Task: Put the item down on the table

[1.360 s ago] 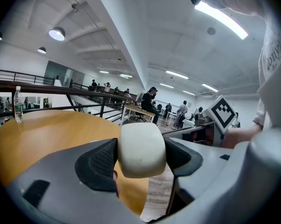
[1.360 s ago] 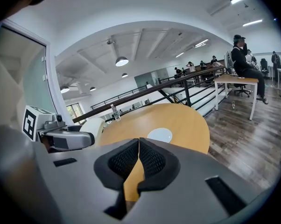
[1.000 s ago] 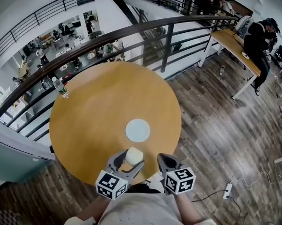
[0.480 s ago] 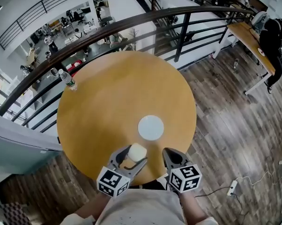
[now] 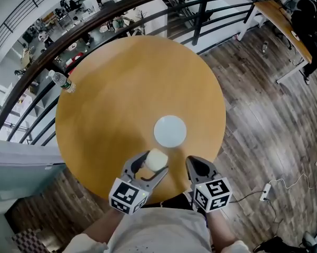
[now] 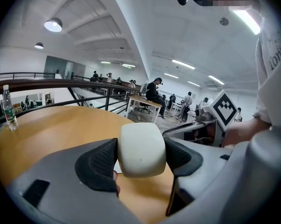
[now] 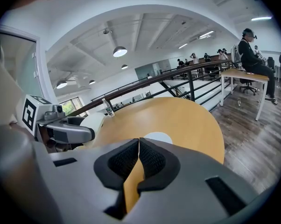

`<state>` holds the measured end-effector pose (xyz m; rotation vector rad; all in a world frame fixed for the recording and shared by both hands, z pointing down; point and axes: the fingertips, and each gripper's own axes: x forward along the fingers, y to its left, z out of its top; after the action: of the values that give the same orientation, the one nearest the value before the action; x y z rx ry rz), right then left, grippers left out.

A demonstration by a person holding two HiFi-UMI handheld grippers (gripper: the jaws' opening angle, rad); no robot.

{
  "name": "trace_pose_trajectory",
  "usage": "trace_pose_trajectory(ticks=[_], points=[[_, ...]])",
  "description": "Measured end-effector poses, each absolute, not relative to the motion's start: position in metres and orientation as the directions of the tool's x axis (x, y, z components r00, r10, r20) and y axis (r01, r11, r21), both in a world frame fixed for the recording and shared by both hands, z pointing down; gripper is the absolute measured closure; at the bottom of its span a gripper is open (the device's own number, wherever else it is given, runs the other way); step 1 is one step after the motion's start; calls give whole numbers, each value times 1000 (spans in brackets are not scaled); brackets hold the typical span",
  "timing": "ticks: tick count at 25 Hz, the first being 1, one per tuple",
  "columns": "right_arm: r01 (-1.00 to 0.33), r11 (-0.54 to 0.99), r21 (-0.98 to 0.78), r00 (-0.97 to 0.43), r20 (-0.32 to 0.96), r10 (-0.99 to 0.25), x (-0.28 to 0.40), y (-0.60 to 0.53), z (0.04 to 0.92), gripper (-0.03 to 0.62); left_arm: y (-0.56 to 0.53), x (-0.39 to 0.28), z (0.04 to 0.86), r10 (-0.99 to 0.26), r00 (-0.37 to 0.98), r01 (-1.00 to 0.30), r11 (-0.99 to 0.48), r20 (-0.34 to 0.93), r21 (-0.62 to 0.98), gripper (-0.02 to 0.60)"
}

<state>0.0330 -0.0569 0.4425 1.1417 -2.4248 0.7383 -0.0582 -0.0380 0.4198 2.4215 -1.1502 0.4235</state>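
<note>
Holding the item (image 6: 141,149), a white rounded block, the left gripper (image 5: 150,167) hangs over the near edge of the round table (image 5: 132,78), with its jaws clamped on the block's two sides. The right gripper (image 7: 138,160) waits beside it, jaws pressed together on nothing. I judge the putting-down is not yet done. The next move calls for lowering the block onto bare wood before the white disc (image 5: 170,130), then opening the jaws.
</note>
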Motion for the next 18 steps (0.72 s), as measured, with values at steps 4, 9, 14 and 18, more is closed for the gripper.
trace_pose_trajectory(ticks=[4, 9, 14, 18], points=[[-797, 525, -298, -595, 533, -601, 32, -66, 456, 569, -55, -58, 438, -638, 612, -781, -580, 466, 232, 264], [-808, 500, -311, -584, 539, -607, 35, -77, 475, 568, -70, -51, 464, -613, 607, -774, -602, 506, 199, 264], [-813, 479, -332, -580, 547, -604, 39, -83, 491, 568, -87, -46, 486, -593, 598, -768, -616, 539, 175, 264], [-821, 448, -353, -569, 560, -602, 43, -84, 507, 569, -102, -46, 506, -567, 593, -760, -629, 572, 163, 264]])
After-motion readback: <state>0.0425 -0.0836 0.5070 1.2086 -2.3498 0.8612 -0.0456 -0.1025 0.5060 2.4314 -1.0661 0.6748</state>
